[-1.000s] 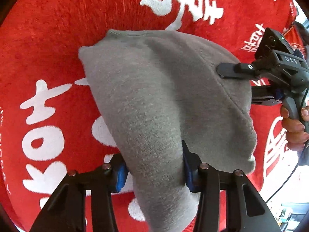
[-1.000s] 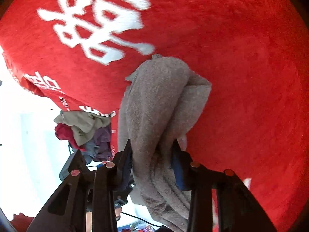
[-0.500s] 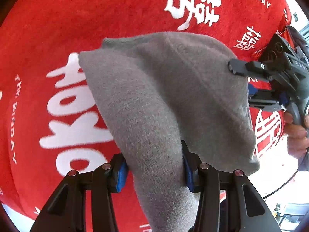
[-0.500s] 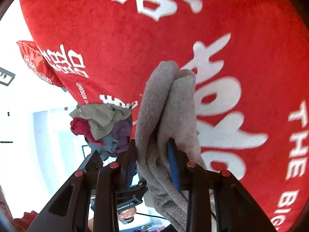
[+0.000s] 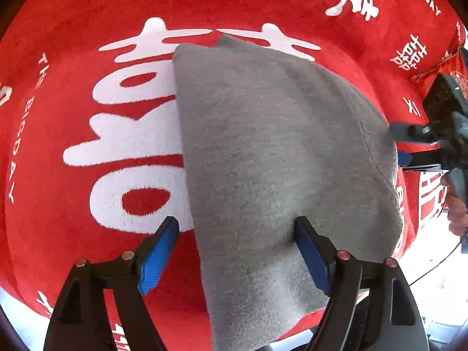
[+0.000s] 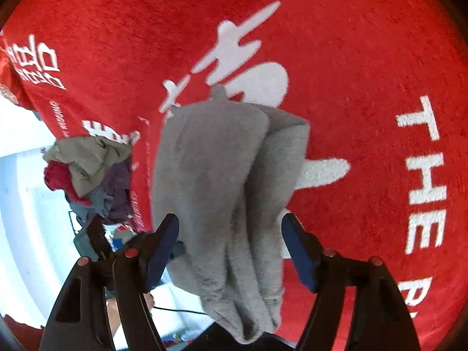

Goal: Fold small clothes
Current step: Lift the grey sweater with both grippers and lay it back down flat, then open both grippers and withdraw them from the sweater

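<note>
A folded grey fleece garment (image 5: 278, 161) lies on the red cloth (image 5: 87, 44) with white lettering. My left gripper (image 5: 235, 254) straddles its near end. Its jaws are opening, the left blue pad (image 5: 159, 251) stands clear of the fabric and the right pad is at the fabric's side. In the right wrist view the garment (image 6: 222, 169) shows as bunched folds running between the jaws of my right gripper (image 6: 231, 250), which are also opening, with neither pad pressing it. The right gripper (image 5: 409, 149) also shows at the garment's right edge in the left wrist view.
A pile of crumpled clothes (image 6: 87, 169) in olive, red and purple sits past the left edge of the red cloth (image 6: 351, 58). A person's hand (image 5: 456, 213) holds the right gripper's handle. The cloth's edge drops off toward a bright floor at the left and bottom.
Both grippers carried the grey garment across the red cloth while shut on it. Now both pairs of jaws have spread wide and no longer pinch the fabric.
</note>
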The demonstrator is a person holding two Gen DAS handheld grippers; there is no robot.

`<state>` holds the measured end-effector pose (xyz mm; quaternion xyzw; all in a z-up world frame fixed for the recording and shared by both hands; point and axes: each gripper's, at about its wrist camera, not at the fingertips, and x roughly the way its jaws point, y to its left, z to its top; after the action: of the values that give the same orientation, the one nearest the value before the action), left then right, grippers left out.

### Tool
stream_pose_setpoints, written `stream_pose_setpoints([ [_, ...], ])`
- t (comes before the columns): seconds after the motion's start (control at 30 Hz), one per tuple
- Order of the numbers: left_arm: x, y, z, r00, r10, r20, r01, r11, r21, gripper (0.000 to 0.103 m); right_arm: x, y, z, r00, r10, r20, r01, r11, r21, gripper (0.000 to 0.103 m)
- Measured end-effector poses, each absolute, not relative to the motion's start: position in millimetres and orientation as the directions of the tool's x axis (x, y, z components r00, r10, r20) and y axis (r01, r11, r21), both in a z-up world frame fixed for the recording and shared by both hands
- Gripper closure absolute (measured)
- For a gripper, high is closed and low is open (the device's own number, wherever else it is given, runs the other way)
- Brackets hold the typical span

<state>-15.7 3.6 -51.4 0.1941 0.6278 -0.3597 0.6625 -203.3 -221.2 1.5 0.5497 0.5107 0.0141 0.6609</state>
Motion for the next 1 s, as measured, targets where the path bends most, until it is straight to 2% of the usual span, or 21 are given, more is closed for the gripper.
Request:
stream_pose_setpoints([
  [0.07,-14.7,12.0,-43.7,-0.028,-0.226,-0.974,0.698,0.693,-0.181,0.021,-198.8,-219.7,-1.3,0.404,0.566,-0.719,0.591,0.438,0.677,0.027],
  [0.17,-15.1,31.2,-24.3,0.044,-0.220,-0.974,0.675,0.725,-0.134,0.021,-204.4,-216.6,23.7,0.436,0.481,-0.761,0.581,0.495,0.646,0.027],
  [0.33,-3.4,59.3,-10.9,0.100,-0.192,-0.976,0.587,0.804,-0.097,0.021,-218.9,-189.6,53.5,0.445,0.519,-0.730,0.515,0.519,0.682,0.029],
  [0.37,0.3,58.0,-11.7,0.107,-0.193,-0.975,0.579,0.810,-0.097,0.021,-215.1,-182.7,53.7,0.433,0.531,-0.728,0.507,0.525,0.684,0.035],
  [0.4,5.8,55.0,-14.5,0.115,-0.183,-0.976,0.572,0.816,-0.086,0.021,-208.9,-174.0,51.6,0.413,0.529,-0.741,0.512,0.538,0.670,0.045],
  [0.43,8.9,52.3,-17.9,0.120,-0.165,-0.979,0.571,0.818,-0.068,0.021,-200.2,-167.3,45.3,0.363,0.522,-0.772,0.522,0.572,0.633,0.091],
  [0.53,4.6,37.7,-38.0,0.175,-0.072,-0.982,0.621,0.782,0.053,0.021,-188.8,-152.8,32.0,0.259,0.411,-0.874,0.511,0.709,0.485,0.093],
  [0.6,-1.4,36.3,-47.8,0.180,-0.030,-0.983,0.639,0.764,0.094,0.021,-196.6,-156.4,22.9,0.260,0.412,-0.873,0.521,0.701,0.487,0.094],
  [0.7,-6.1,44.7,-38.1,0.184,-0.043,-0.982,0.623,0.778,0.082,0.021,-203.0,-163.5,24.5,0.280,0.434,-0.856,0.543,0.664,0.514,0.093],
  [0.83,-13.5,53.0,-12.2,0.192,-0.049,-0.980,0.594,0.801,0.076,0.021,-202.8,-160.0,41.2,0.256,0.412,-0.874,0.537,0.691,0.483,0.088],
  [0.97,-25.0,57.7,20.6,0.200,-0.092,-0.976,0.566,0.823,0.038,0.021,-208.6,-153.9,69.1,0.245,0.375,-0.894,0.561,0.697,0.447,0.088],
  [1.0,-28.2,58.3,28.7,0.202,-0.105,-0.974,0.563,0.826,0.028,0.011,-210.1,-150.7,75.8,0.244,0.369,-0.897,0.564,0.698,0.440,0.088],
])
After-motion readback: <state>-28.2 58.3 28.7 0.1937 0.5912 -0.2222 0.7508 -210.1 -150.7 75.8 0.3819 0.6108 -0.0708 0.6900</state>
